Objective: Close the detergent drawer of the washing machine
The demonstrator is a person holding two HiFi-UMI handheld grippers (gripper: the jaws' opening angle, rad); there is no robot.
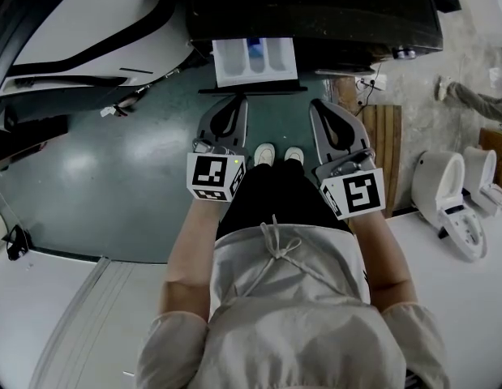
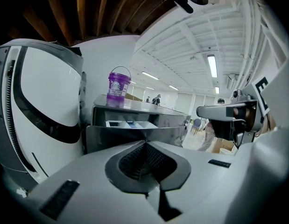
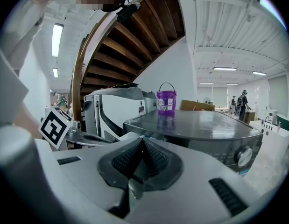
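Observation:
The dark washing machine [image 1: 315, 6] stands ahead of me. Its white detergent drawer [image 1: 255, 59] is pulled out, showing its compartments, with a blue one in the middle. In the left gripper view the drawer [image 2: 128, 123] juts out just beyond the jaws. My left gripper [image 1: 233, 101] is shut and empty, a little short of the drawer front. My right gripper [image 1: 322, 105] is also shut and empty, to the right of the drawer. The left gripper [image 2: 145, 144] points at the drawer. The right gripper [image 3: 142, 141] points at the machine's top [image 3: 191, 122].
A purple bucket [image 2: 118, 85] stands on the machine's top. A large white appliance [image 1: 72, 23] is at the left. A wooden slatted board [image 1: 384, 136] and white toilets [image 1: 457, 201] are at the right. My white shoes [image 1: 276, 154] stand on the green floor.

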